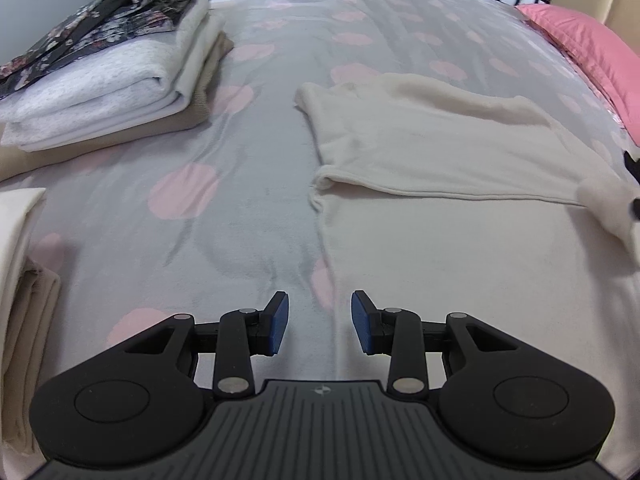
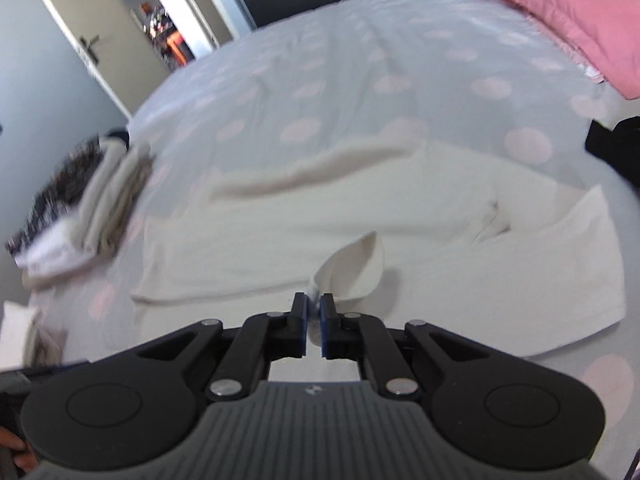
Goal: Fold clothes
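Note:
A cream fleece garment (image 1: 460, 152) lies spread on the bed, one part folded over the rest. My left gripper (image 1: 319, 322) is open and empty, hovering over the garment's near left edge. In the right wrist view the same garment (image 2: 360, 216) fills the middle. My right gripper (image 2: 314, 312) is shut on a pinched-up corner of the garment (image 2: 352, 268) and holds it lifted off the rest. That corner also shows at the right edge of the left wrist view (image 1: 604, 200).
A stack of folded clothes (image 1: 108, 72) with a dark floral piece on top sits at the left; it also shows in the right wrist view (image 2: 88, 208). More folded beige cloth (image 1: 20, 280) lies near left. A pink pillow (image 1: 588, 48) lies at the right. The grey bedspread (image 1: 248, 208) has pink dots.

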